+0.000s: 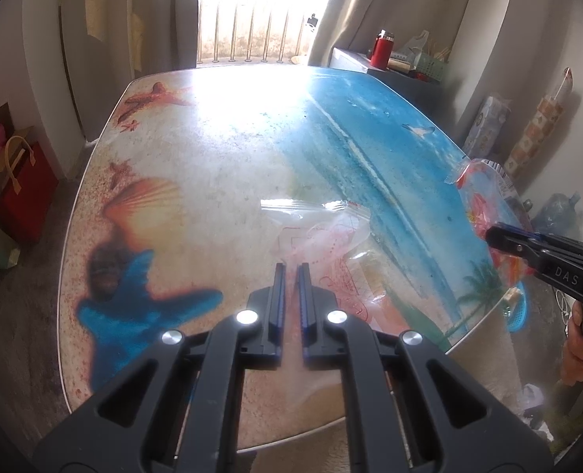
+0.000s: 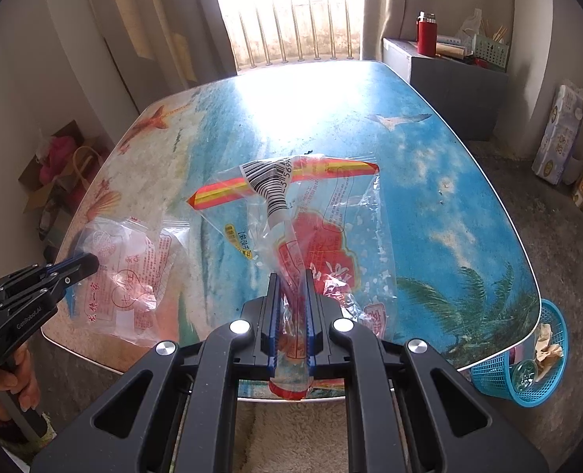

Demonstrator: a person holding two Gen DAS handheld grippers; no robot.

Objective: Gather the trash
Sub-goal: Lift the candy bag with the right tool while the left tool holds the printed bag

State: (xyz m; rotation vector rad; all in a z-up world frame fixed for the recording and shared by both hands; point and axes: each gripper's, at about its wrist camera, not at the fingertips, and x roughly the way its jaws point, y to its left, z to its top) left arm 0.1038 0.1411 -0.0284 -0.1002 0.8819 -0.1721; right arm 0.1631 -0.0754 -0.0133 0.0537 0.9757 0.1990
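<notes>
Right gripper clamped on red-printed wrapper; left gripper closed on clear bag — both over table.

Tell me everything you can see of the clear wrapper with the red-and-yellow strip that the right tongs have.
The clear plastic wrapper with the red-and-yellow strip is thin, crinkled film printed with a red cloud-shaped patch, small text and a barcode label. It stands lifted above the beach-print table, strip end up and away from the camera. The right tongs are shut on its bunched lower part, and a torn red end hangs below them. Nothing else touches it.
</notes>
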